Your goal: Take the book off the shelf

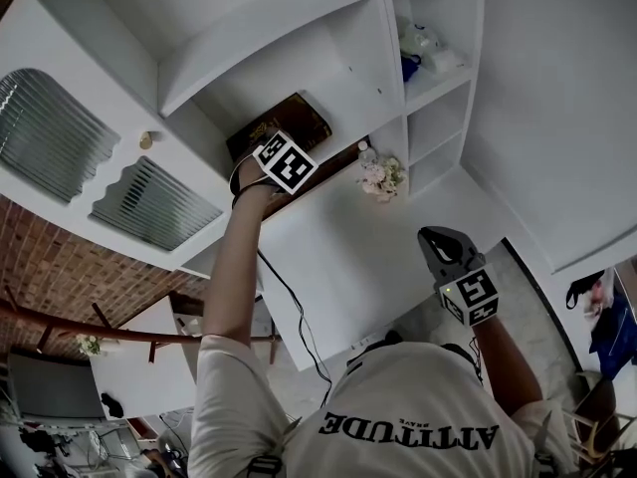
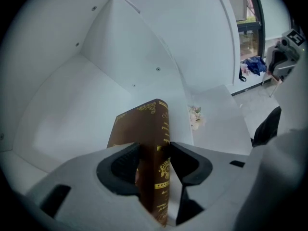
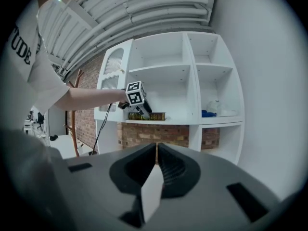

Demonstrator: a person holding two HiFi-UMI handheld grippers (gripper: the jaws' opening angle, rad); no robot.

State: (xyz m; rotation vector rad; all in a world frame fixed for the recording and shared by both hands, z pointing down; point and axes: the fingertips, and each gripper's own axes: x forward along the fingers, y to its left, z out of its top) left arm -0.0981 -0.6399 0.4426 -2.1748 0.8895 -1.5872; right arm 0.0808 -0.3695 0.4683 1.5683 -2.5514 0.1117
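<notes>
Open compartment room above the book, upper board overhead, divider right.

The light is bright and even everywhere, and shadows are soft and pale. Both gripper views bend round like a fishbowl — black at the corners. The near jaws look fuzzy. Gold print on the book catches a little shine.

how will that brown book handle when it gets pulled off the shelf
Probably stiff: the book looks hardbound, its cover flat in the left gripper. Likely fairly heavy, being thick. Held near one end, it may sag or pivot once off the shelf.
</notes>
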